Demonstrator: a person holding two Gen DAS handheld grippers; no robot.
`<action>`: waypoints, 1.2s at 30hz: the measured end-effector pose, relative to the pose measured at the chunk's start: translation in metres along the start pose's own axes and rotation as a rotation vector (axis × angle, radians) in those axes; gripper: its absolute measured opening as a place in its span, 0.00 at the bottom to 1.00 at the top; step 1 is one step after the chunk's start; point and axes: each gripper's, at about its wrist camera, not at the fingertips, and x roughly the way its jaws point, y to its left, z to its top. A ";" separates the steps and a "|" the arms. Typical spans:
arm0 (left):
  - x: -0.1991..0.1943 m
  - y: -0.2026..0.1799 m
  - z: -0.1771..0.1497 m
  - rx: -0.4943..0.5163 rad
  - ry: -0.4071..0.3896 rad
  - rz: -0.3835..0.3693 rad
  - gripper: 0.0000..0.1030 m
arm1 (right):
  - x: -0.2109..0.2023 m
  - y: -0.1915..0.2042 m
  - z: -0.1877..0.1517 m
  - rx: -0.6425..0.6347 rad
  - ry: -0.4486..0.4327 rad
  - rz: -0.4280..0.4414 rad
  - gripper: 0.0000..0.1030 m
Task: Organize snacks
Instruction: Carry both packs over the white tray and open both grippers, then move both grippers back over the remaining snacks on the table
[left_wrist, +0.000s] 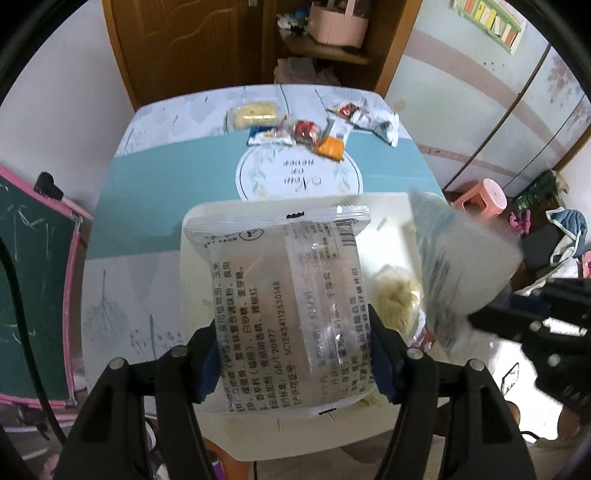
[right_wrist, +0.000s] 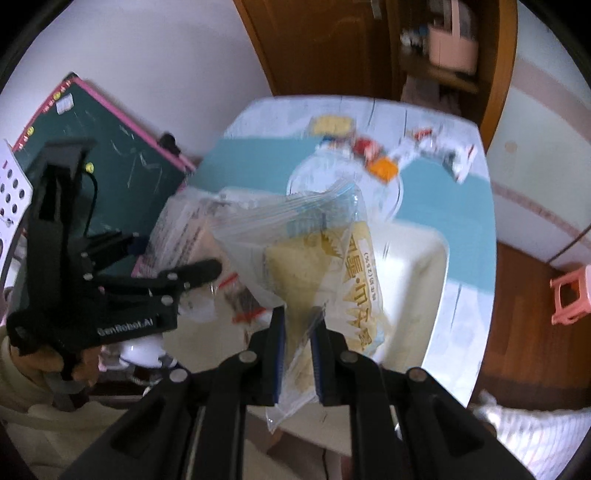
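Observation:
My left gripper (left_wrist: 293, 332) is shut on a clear snack packet (left_wrist: 288, 280) with black printed text, its pads pressing the packet's two sides. The packet hangs over a white tray (left_wrist: 391, 236) at the table's near end. To its right, my right gripper (left_wrist: 491, 317) holds up a clear zip bag (left_wrist: 461, 258). In the right wrist view my right gripper (right_wrist: 299, 321) is shut on the zip bag's (right_wrist: 280, 221) lower edge. A yellow snack packet (right_wrist: 332, 280) sits inside the bag. My left gripper (right_wrist: 170, 254) shows at the left, beside the bag's mouth.
Several loose snacks (left_wrist: 303, 129) lie at the far end of the blue and white table (left_wrist: 166, 184). A green chalkboard with a pink frame (left_wrist: 29, 258) leans at the left. A pink stool (left_wrist: 484, 195) stands on the floor at the right.

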 end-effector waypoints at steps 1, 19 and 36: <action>0.001 -0.001 -0.002 0.001 0.004 0.000 0.64 | 0.002 0.000 -0.003 0.004 0.009 0.002 0.12; 0.005 -0.012 -0.016 0.029 0.026 0.026 0.84 | 0.013 0.008 -0.013 0.035 0.012 -0.141 0.26; -0.004 -0.019 -0.016 0.062 -0.023 0.082 0.86 | 0.005 0.006 -0.015 0.051 -0.034 -0.158 0.45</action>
